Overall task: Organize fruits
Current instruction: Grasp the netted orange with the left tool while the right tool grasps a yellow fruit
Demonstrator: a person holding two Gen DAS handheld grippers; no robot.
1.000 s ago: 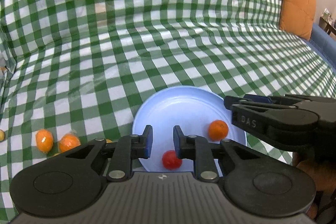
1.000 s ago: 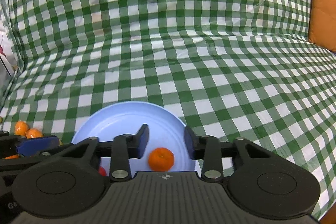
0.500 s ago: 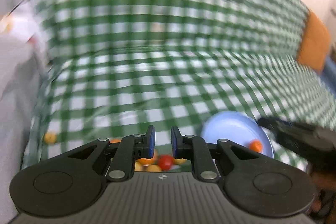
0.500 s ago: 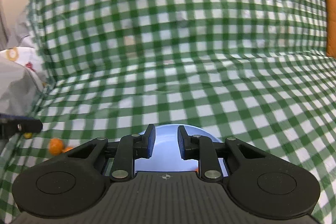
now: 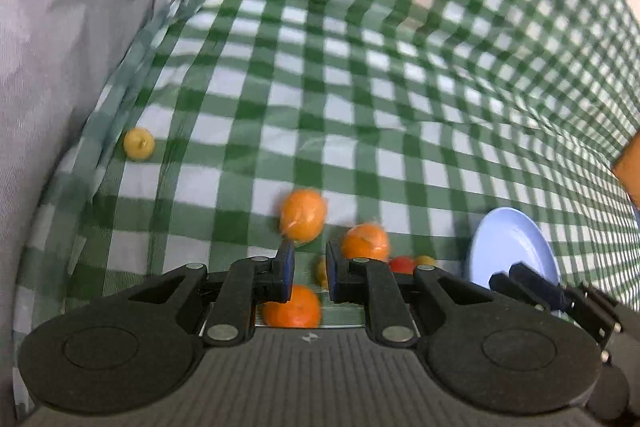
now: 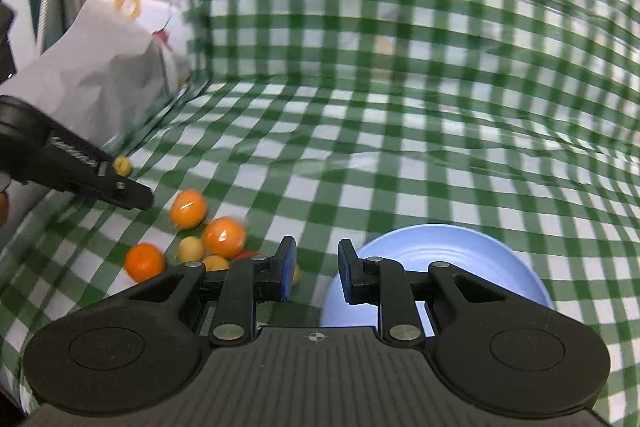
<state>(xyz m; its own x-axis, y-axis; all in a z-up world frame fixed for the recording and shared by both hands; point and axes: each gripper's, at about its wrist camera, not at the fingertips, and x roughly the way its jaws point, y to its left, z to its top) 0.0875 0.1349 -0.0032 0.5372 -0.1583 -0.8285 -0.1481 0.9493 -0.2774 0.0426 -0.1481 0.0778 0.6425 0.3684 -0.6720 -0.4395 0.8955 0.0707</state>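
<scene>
In the left wrist view my left gripper [image 5: 310,267] is shut and empty, hovering over a heap of fruit on the green checked cloth. Two oranges [image 5: 302,215] [image 5: 366,242] lie just past its tips, and a third orange [image 5: 292,307] sits beneath the fingers. A red tomato [image 5: 401,264] is to the right. The blue plate [image 5: 512,247] is at the right, with my right gripper [image 5: 506,275] over it. In the right wrist view my right gripper [image 6: 316,267] is shut and empty at the plate's [image 6: 440,243] left rim. The oranges [image 6: 224,237] lie to its left, below the left gripper [image 6: 136,197].
A lone yellow fruit [image 5: 139,143] rests at the cloth's left fold, against a grey-white bag [image 6: 100,67]. Small yellow fruits [image 6: 190,249] mix with the oranges. An orange cushion [image 5: 630,171] shows at the far right. The checked cloth rises behind like a backrest.
Both grippers have swung left, off the blue plate and towards the fruit heap. Their jaws have narrowed. An orange and a red tomato seen on the plate earlier are out of sight.
</scene>
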